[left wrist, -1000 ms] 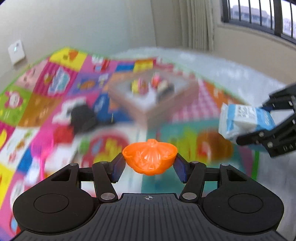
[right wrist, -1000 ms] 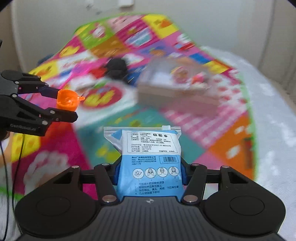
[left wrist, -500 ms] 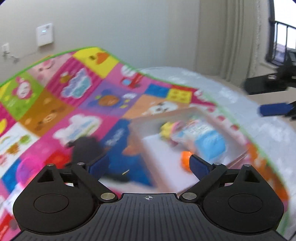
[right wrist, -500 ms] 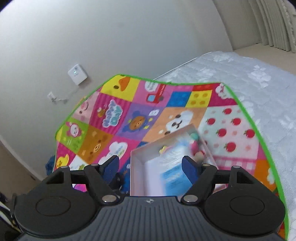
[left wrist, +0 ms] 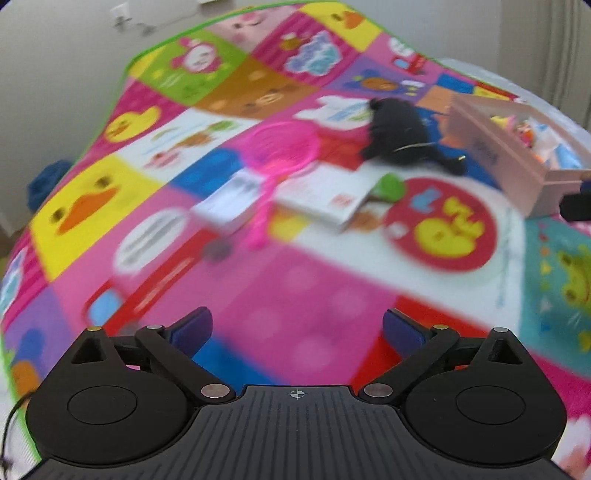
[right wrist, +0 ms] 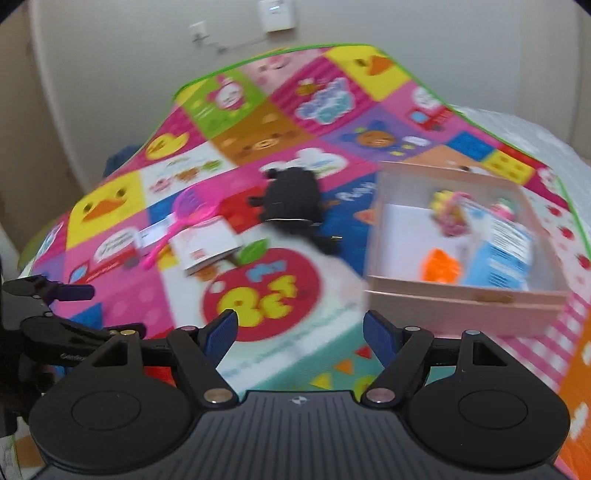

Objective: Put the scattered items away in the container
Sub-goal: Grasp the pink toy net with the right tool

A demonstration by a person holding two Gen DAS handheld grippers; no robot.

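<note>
The pink box sits on the play mat at the right, with an orange toy, a blue mask pack and small colourful toys inside. Left of the box lie a black pouch, a white booklet, a pink toy racket and a white card. My left gripper hovers over the near pink squares, its jaws opening wide with nothing between them. My right gripper is open and empty, just short of the box's near left corner. The left gripper shows at the far left.
The colourful mat covers a white quilted bed. A wall with a socket and a switch plate stands behind it. A small grey piece lies near the racket's handle. The apple print is bare.
The orange toy has left my left gripper and the blue pack my right; both now lie in the box. Both grippers opened and swung left, back over the mat.
</note>
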